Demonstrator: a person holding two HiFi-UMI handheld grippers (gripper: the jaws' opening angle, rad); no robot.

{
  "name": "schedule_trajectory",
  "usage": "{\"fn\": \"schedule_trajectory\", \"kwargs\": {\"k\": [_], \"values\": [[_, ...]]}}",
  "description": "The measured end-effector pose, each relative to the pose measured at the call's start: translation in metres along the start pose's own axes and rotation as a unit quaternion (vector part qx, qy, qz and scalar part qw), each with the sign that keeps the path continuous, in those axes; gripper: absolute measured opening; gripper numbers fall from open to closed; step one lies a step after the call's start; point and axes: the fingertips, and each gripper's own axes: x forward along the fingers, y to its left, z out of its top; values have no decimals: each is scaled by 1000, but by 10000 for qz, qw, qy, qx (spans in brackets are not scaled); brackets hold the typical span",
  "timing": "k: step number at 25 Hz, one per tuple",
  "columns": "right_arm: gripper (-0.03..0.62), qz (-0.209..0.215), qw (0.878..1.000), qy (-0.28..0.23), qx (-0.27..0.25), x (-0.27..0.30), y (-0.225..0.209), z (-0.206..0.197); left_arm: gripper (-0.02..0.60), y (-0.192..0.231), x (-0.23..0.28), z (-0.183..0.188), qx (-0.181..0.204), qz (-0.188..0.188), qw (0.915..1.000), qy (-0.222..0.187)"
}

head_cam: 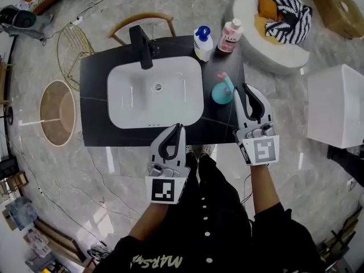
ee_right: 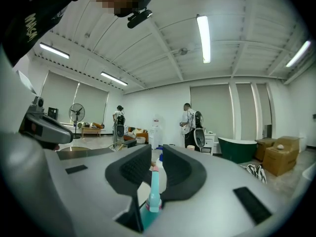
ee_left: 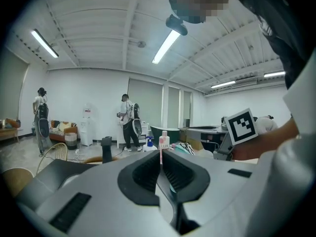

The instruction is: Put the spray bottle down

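A teal spray bottle (head_cam: 220, 91) with a pink nozzle stands upright on the black counter (head_cam: 94, 101), right of the white sink (head_cam: 154, 92). My right gripper (head_cam: 243, 87) hovers just to the bottle's right, open with a narrow gap and nothing between its pads. In the right gripper view the bottle (ee_right: 153, 191) shows low down through the gap of that gripper (ee_right: 157, 159), clear of the pads. My left gripper (head_cam: 180, 127) is over the counter's near edge in front of the sink, shut and empty. In the left gripper view this gripper (ee_left: 160, 156) has its pads together.
A black faucet (head_cam: 142, 45) stands behind the sink. At the counter's back right are a white pump bottle (head_cam: 203, 41) and a pink-capped bottle (head_cam: 230, 36). A white seat with striped cloth (head_cam: 284, 16) and a white box (head_cam: 338, 104) lie to the right. People stand far off.
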Motion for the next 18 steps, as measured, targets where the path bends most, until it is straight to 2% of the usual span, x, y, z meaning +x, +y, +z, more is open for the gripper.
{"fn": "schedule_trajectory", "kwargs": {"k": [4, 8, 13, 18], "values": [[40, -55, 9997, 147, -207, -4, 7, 15, 21, 3, -4, 19, 110, -29, 9998, -191], [8, -6, 9998, 150, -164, -7, 17, 33, 21, 5, -6, 36, 270, -54, 9990, -350], [0, 36, 9995, 280, -135, -13, 27, 52, 21, 13, -10, 62, 328, 21, 9977, -596], [0, 37, 9996, 120, -252, -23, 28, 79, 21, 18, -13, 92, 447, 66, 9947, -920]]}}
